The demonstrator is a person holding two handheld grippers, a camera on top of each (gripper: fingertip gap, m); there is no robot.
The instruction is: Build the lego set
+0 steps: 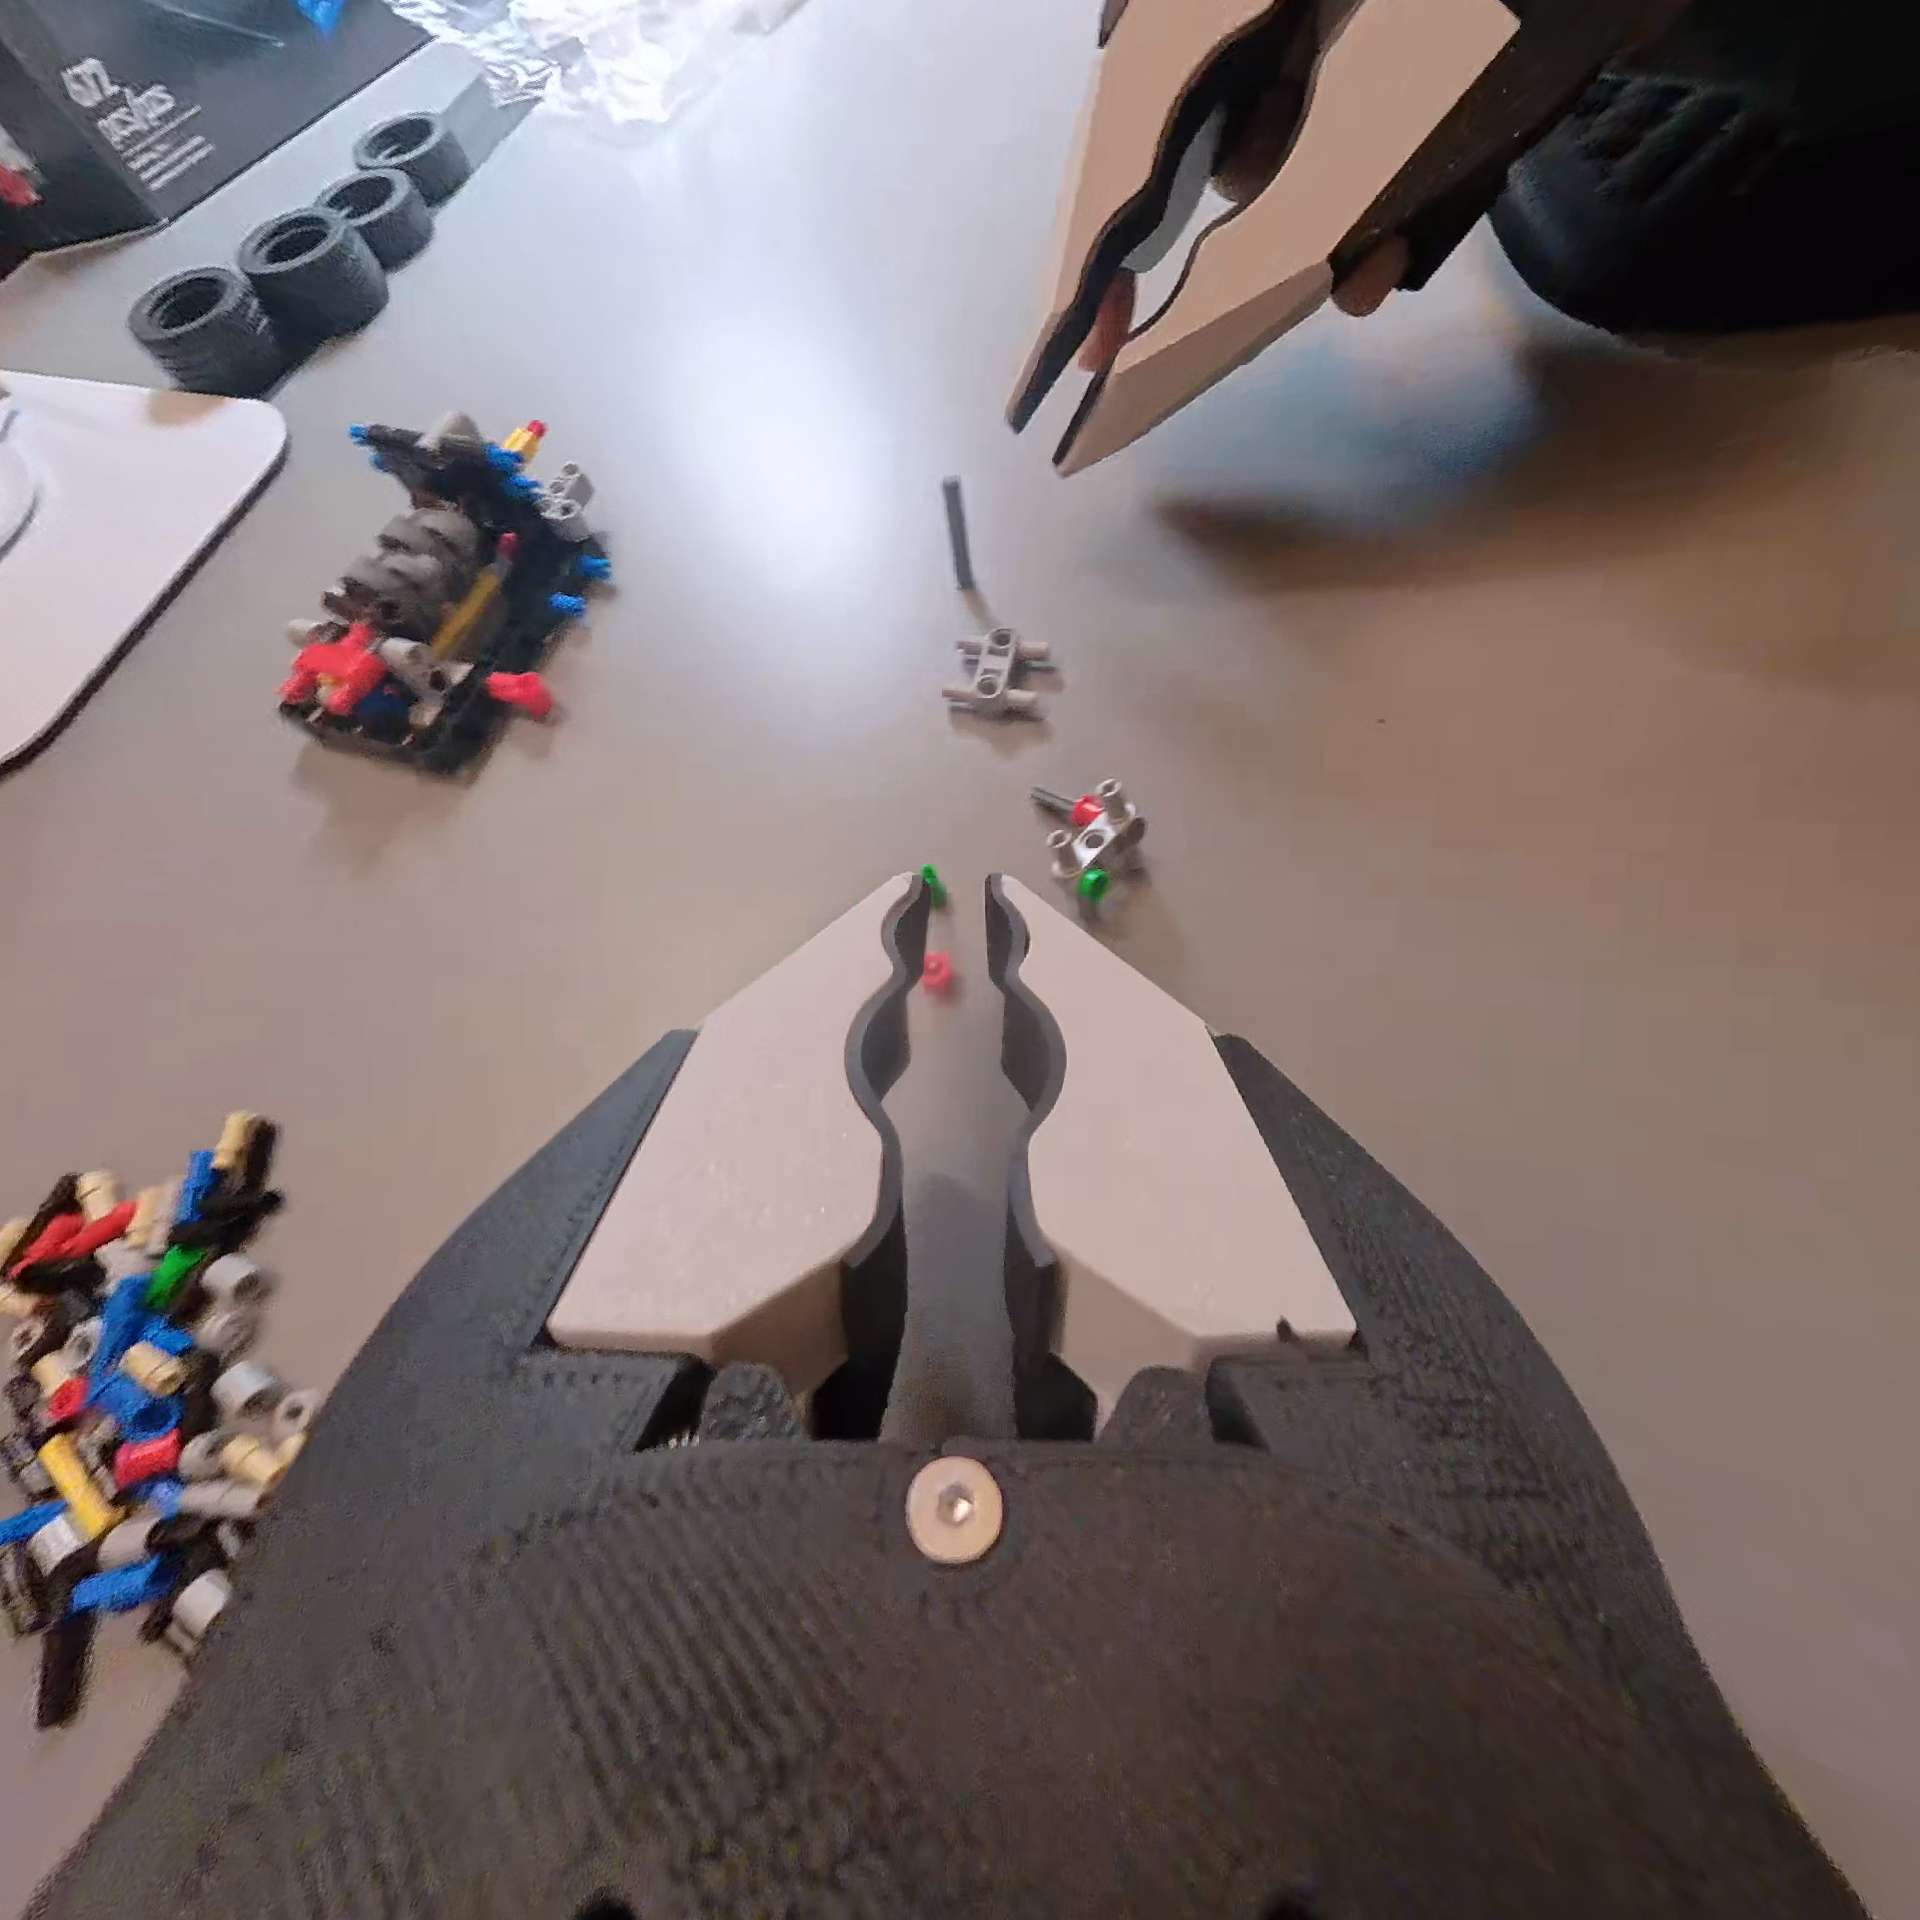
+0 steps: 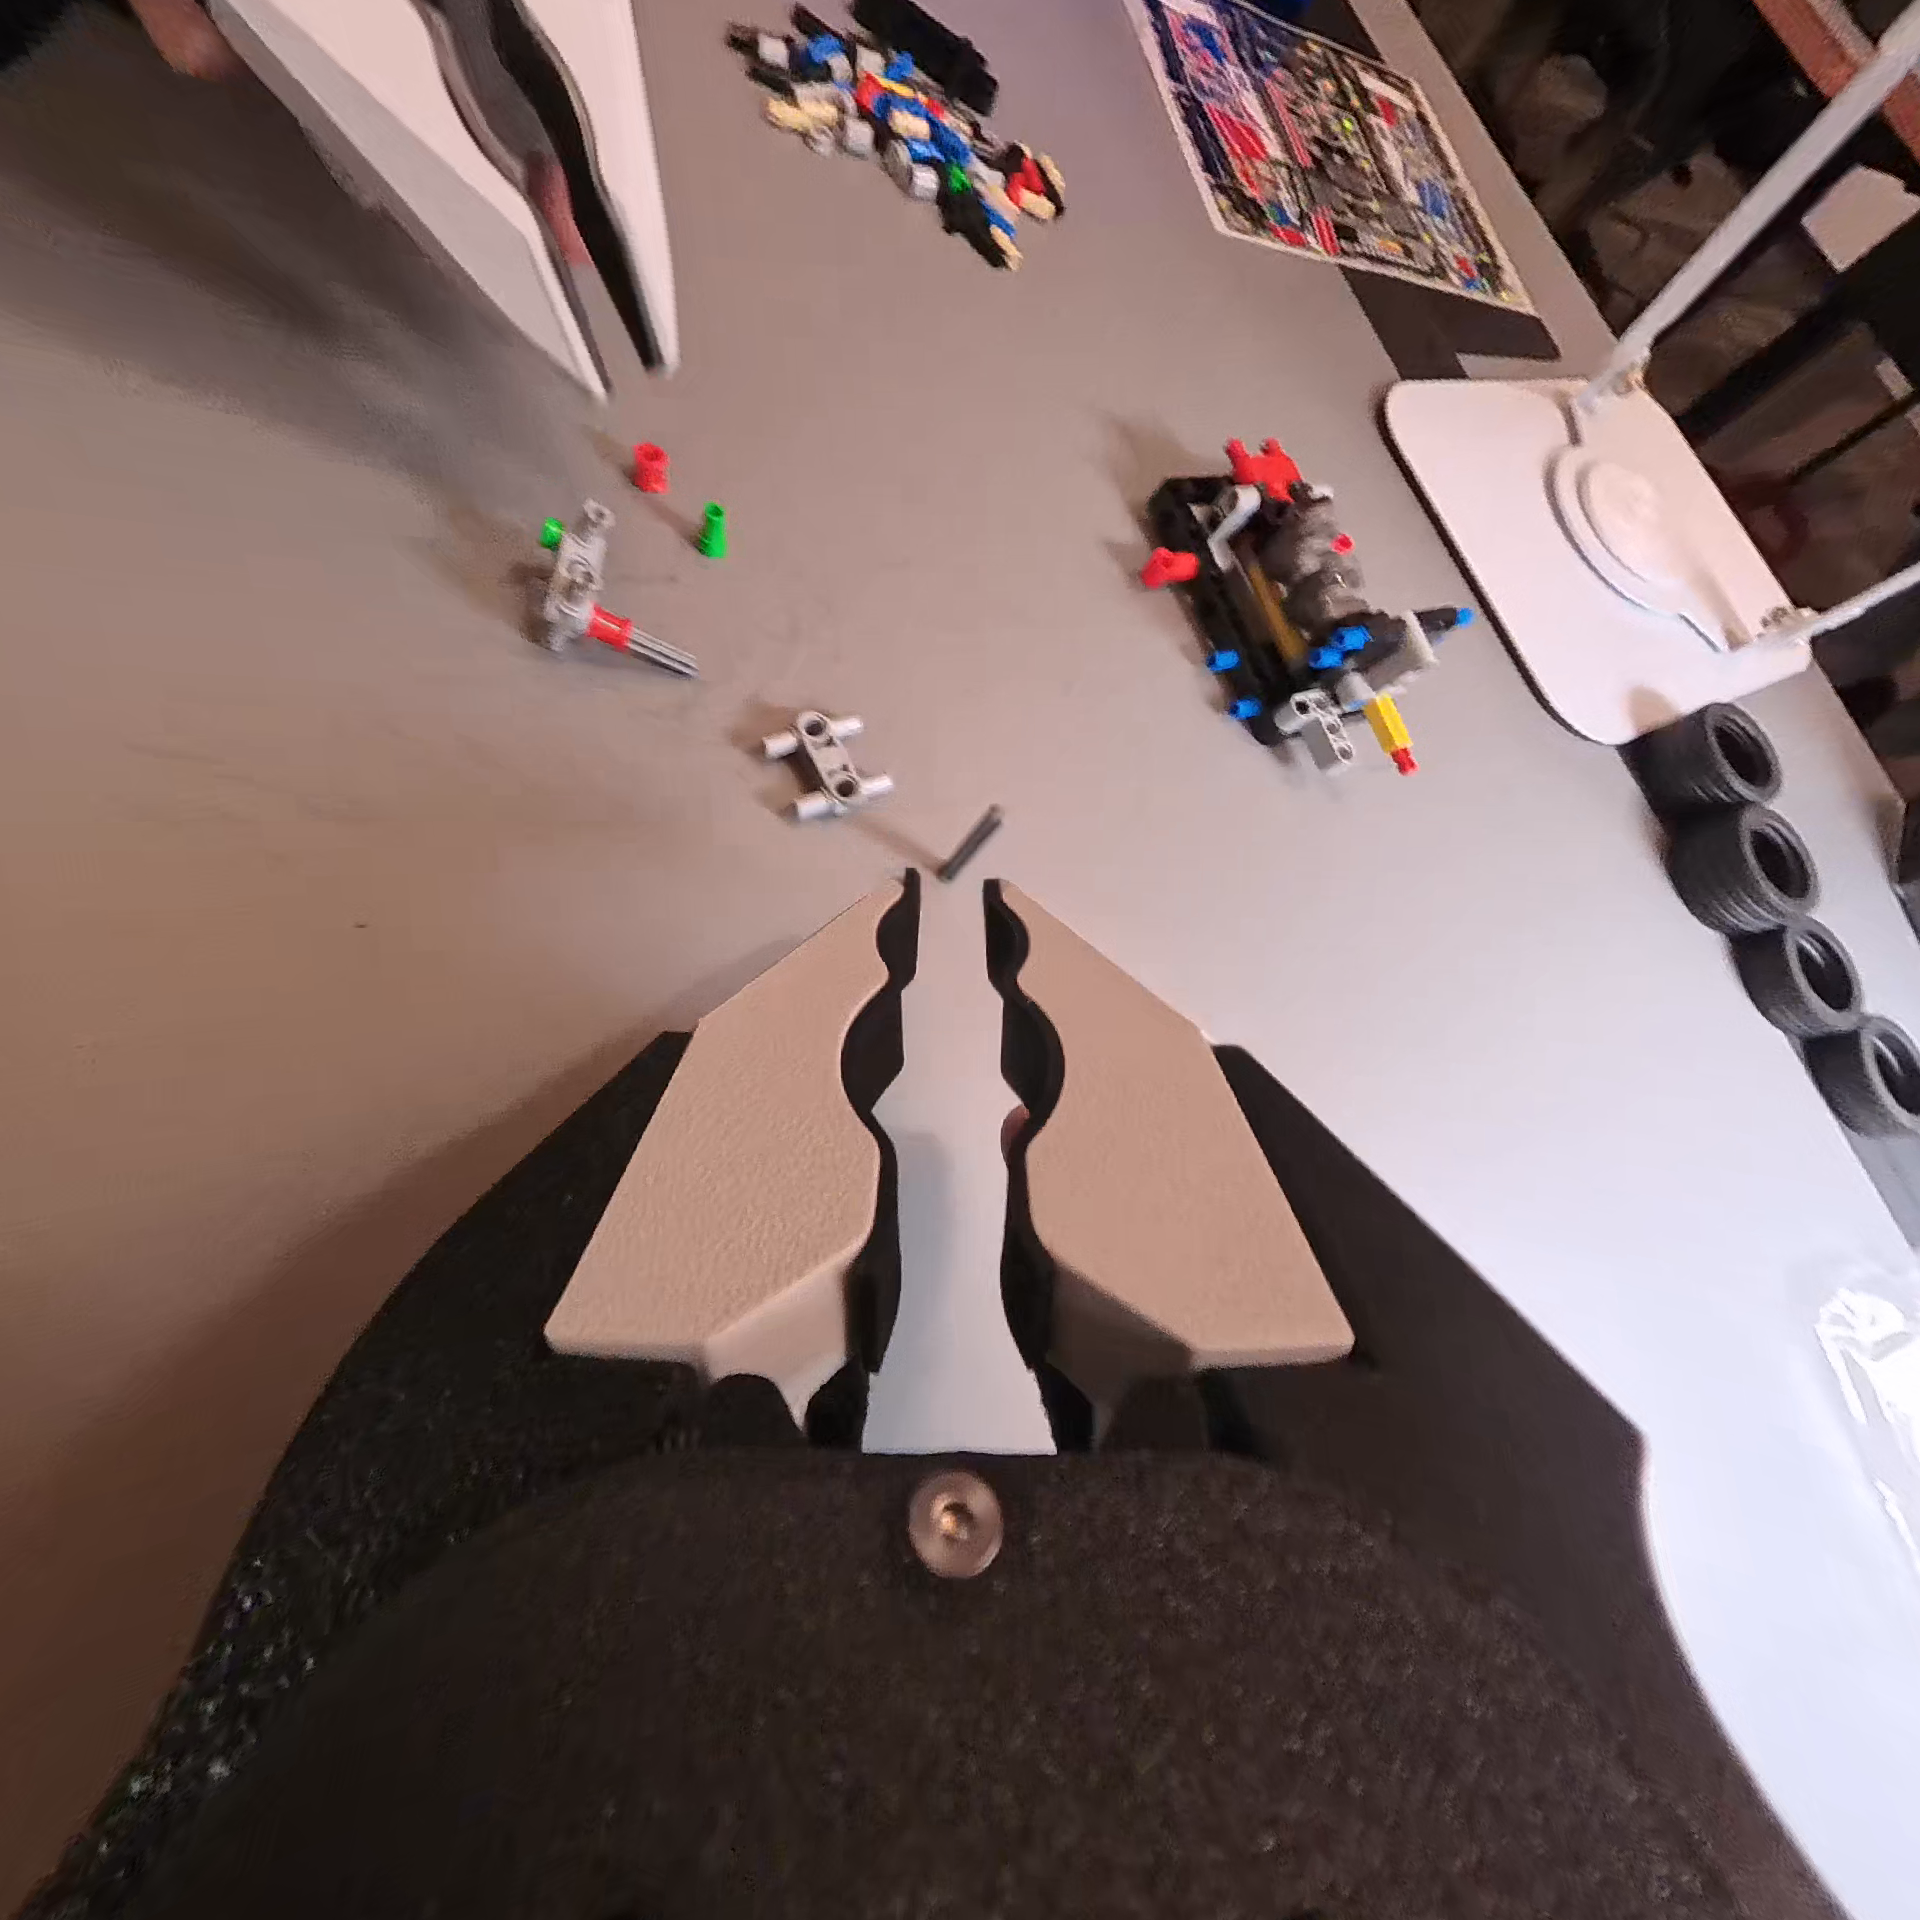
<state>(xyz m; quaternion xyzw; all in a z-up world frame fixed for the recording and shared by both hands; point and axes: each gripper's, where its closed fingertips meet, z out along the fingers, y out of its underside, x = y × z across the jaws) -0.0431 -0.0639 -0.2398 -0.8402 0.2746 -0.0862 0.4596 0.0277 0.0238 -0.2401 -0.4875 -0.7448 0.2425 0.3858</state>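
Judging by the desk, little is built — one chassis (part-assembled); both tools, left and right, are held slightly apart, empty.

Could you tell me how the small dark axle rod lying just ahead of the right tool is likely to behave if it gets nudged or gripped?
The axle rod is thin and straight, so probably stiff and very light. Lying flat on the smooth table, it may roll or skid aside when nudged.

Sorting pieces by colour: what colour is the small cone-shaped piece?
Green; the cone shows best in the right wrist view.
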